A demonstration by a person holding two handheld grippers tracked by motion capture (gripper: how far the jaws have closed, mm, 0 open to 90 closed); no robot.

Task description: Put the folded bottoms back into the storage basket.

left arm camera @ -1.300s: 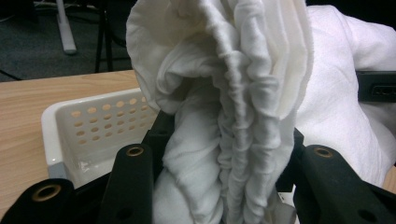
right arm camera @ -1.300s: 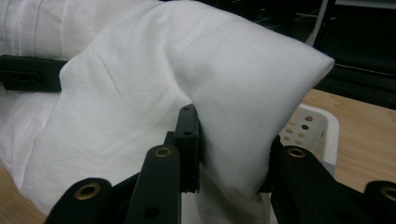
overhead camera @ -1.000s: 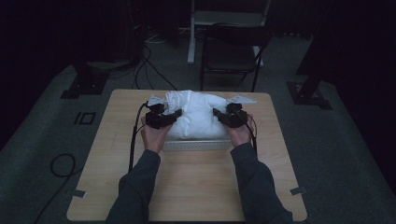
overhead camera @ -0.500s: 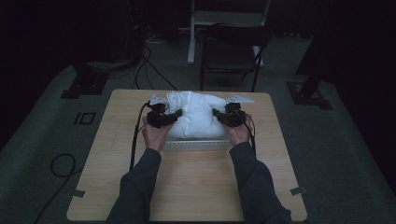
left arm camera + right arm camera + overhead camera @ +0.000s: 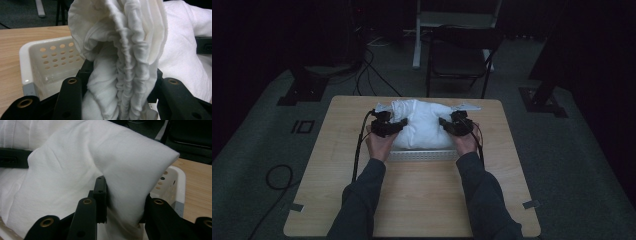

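Note:
A bulky white cloth is heaped in a white perforated basket on the wooden table. My left gripper grips the cloth's left side; in the left gripper view a bunched, pleated fold of the cloth runs up between the black jaws, with the basket's holed corner just left of it. My right gripper holds the cloth's right side; in the right gripper view a smooth fold of the cloth is pinched between the jaws, and the basket rim shows to the right.
A dark folding chair and a white frame leg stand beyond the table's far edge. Black cables trail from the left gripper across the table. Stand bases sit on the grey floor at both sides.
Both hands hold nearly the same places on the cloth. Nothing has visibly moved.

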